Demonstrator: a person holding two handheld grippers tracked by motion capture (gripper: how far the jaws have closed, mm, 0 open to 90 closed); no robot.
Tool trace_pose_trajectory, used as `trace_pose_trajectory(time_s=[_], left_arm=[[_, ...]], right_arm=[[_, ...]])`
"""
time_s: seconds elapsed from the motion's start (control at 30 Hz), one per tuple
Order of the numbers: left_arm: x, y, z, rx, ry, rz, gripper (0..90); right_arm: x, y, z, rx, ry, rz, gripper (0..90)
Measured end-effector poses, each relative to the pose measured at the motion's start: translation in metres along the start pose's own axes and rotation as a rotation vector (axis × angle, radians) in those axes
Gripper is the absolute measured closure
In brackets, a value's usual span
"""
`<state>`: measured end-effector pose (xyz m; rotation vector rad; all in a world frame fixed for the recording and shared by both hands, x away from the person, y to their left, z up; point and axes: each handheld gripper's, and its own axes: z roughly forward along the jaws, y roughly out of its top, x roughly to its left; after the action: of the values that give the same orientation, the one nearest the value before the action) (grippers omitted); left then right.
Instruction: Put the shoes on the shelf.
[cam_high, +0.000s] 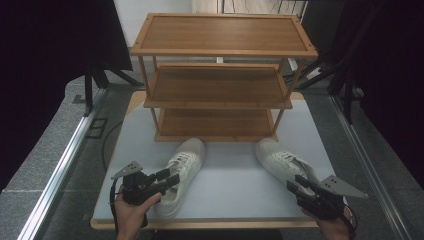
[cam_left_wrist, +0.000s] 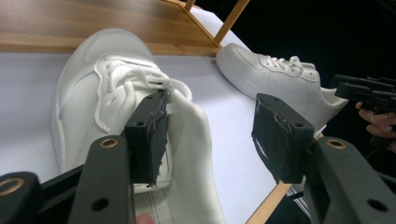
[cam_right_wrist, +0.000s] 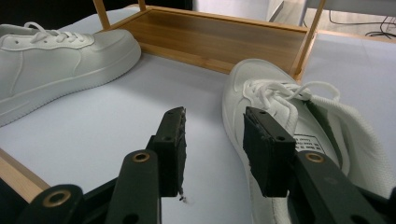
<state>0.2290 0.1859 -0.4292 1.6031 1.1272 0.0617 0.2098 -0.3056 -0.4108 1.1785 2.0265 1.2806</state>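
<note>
Two white sneakers are lying on the grey table (cam_high: 225, 185) just in front of the wooden rack (cam_high: 220, 75), toes pointing toward its bottom shelf. The left shoe (cam_high: 181, 172) is sitting in front of the rack's left half, its heel angled toward the near left corner of the table. The right shoe (cam_high: 284, 161) is sitting in front of the rack's right front leg, its heel angled toward the near right edge. The two shoes are lying well apart, with bare tabletop between them.

The left gripper (cam_high: 167, 179) is reaching in from the side away from the rack, held by the person's left hand (cam_high: 131, 212). Its jaws are standing spread over the heel end of the left shoe. In the left gripper view, one pad (cam_left_wrist: 150, 135) is sitting against the lace and tongue side of the collar, while the other pad (cam_left_wrist: 275, 135) is hanging clear over the table on the far side of the heel; nothing is being pinched.

The right gripper (cam_high: 296, 184) is hovering at the heel of the right shoe, held by the right hand (cam_high: 334, 227). In the right gripper view its jaws are standing apart, one over bare table and the other over the shoe's inner edge by the laces, pinching nothing.

All three shelves of the rack are showing bare wood.
</note>
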Motion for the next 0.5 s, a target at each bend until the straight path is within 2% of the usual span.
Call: trace_pose_trajectory(time_s=[0.2,0.37,0.5], left_arm=[[0.0023,-0.0013,-0.0026,0.003,0.010,-0.007,45.0],[0.0064,-0.0001,-0.0063,-0.019,0.018,-0.015,45.1],[0.0073,-0.0017,0.0017,0.005,0.012,-0.016,44.8]], right_arm=[[-0.0002,-0.0008,0.0007,0.004,-0.001,0.005,58.9],[0.0006,-0.0013,0.0018,0.006,-0.001,0.002,58.7],[0.0009,-0.0019,0.0033,0.011,-0.001,0.003,58.4]])
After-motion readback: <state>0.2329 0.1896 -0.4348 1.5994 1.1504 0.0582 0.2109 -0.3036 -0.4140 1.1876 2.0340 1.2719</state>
